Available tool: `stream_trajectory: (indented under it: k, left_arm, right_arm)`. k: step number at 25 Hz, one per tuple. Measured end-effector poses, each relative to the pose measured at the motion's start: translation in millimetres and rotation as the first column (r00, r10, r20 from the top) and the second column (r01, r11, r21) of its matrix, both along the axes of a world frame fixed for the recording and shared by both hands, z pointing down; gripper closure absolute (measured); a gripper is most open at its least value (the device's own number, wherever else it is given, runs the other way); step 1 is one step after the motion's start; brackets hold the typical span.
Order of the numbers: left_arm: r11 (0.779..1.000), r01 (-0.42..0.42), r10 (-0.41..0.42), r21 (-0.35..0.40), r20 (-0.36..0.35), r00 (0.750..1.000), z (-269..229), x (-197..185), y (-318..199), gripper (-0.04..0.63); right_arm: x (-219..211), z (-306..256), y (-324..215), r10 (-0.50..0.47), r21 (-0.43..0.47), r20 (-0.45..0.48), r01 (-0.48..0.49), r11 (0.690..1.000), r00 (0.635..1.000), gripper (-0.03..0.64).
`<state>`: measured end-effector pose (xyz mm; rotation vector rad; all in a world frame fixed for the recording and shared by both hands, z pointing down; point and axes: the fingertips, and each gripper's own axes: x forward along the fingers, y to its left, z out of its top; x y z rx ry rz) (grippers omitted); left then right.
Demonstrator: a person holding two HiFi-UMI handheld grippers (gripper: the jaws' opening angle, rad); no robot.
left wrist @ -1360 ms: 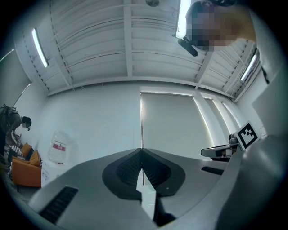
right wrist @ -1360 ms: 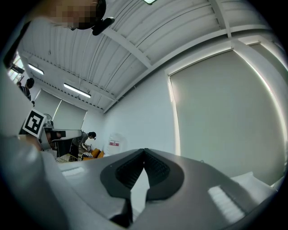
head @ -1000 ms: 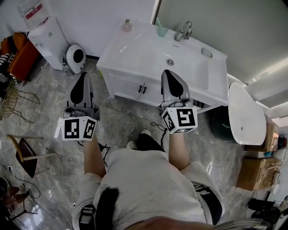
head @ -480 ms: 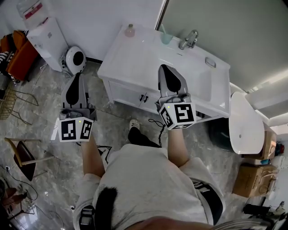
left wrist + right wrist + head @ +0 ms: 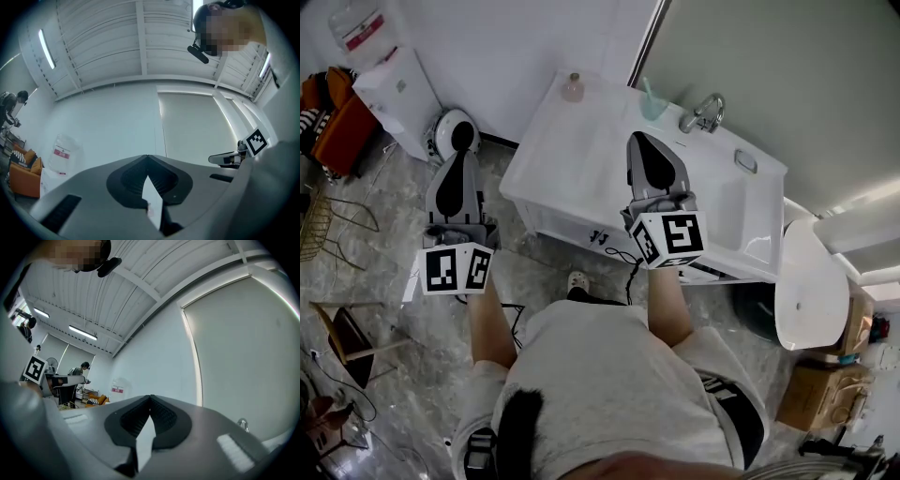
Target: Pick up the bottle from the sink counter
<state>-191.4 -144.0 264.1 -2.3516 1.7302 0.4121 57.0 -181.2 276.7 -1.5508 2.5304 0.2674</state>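
Observation:
A small pinkish bottle [image 5: 572, 87] stands upright at the far left corner of the white sink counter [image 5: 572, 150]. My right gripper [image 5: 639, 141] is shut and empty, hovering over the counter's front part, to the right of the bottle and well short of it. My left gripper [image 5: 461, 156] is also shut and empty, over the floor left of the cabinet. Both gripper views point upward at wall and ceiling; the left gripper [image 5: 147, 157] and the right gripper [image 5: 150, 397] show their jaws meeting. The bottle appears in neither gripper view.
A teal cup [image 5: 653, 105], a faucet [image 5: 703, 112] and a soap dish [image 5: 746, 161] sit along the counter's back. A water dispenser [image 5: 389, 75] and a round white device [image 5: 455, 131] stand left of the cabinet. A white toilet lid [image 5: 802, 272] is at right.
The person has stepped toward the sink. The right gripper now reaches further over the counter, and the left gripper has moved forward beside the cabinet. Both stay shut.

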Motion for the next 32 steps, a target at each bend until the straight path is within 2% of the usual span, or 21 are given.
stream_trajectory:
  k: [10,20,26,32]
  left_arm:
    - [1.0,0.027,-0.027,-0.013,0.003,1.0,6,14,-81,0.588]
    - [0.998,0.04,-0.039,-0.042,0.032,0.999,13,23,-120,0.588]
    - [0.998,0.019,-0.017,-0.056,0.046,0.999,16,24,-143,0.588]
    - [0.998,-0.017,0.02,-0.066,0.048,0.999,19,7,-177,0.588]
  right_arm:
    - [11,3,-93,-0.035,-0.01,0.006,0.035,0.999,0.999,0.606]
    - [14,13,-151,-0.055,-0.029,0.009,0.056,0.998,0.998,0.606]
    - [8,23,-182,-0.046,-0.066,0.014,0.047,0.997,0.999,0.606]
    - [-10,26,-217,-0.013,-0.087,0.009,0.014,0.996,1.0,0.606]
